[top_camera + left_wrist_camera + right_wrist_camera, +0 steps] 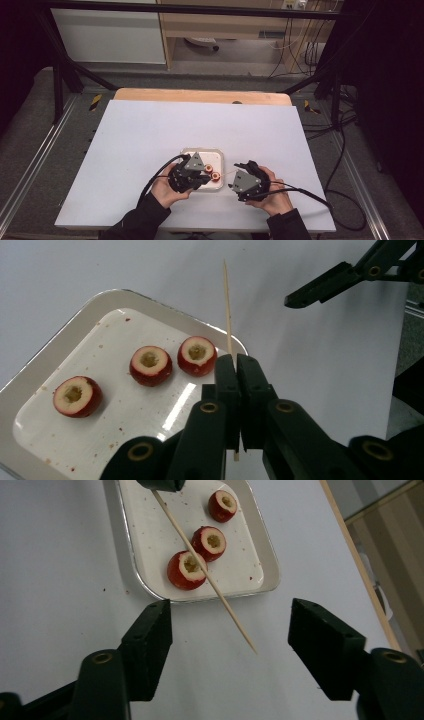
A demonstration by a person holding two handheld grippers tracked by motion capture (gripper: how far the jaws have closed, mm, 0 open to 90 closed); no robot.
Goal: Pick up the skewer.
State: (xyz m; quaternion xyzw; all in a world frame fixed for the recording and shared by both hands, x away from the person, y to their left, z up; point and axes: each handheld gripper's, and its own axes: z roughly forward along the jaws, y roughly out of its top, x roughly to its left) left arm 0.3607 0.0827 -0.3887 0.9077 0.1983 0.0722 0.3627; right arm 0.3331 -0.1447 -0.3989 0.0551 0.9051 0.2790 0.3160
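Note:
A thin wooden skewer [227, 305] is clamped between the jaws of my left gripper [236, 360], which is shut on it, and points away over the white table. A white tray [75, 315] to its left holds three red fruits with cored, pale tops [150, 365]. In the right gripper view the skewer [210, 580] runs from the left gripper [160, 484] across the tray [267, 565], above the nearest fruit [186, 570]. Its tip ends between the jaws of my right gripper [230, 625], which is open and clear of the skewer. From above, both grippers [200, 176] [242, 172] are near the table's front edge.
The tray [200, 151] lies on a white sheet [150, 135] covering the table, with a wooden strip [200, 95] along the far edge. Black frame bars and cables flank the table. A person's hands and dark sleeves enter from the bottom.

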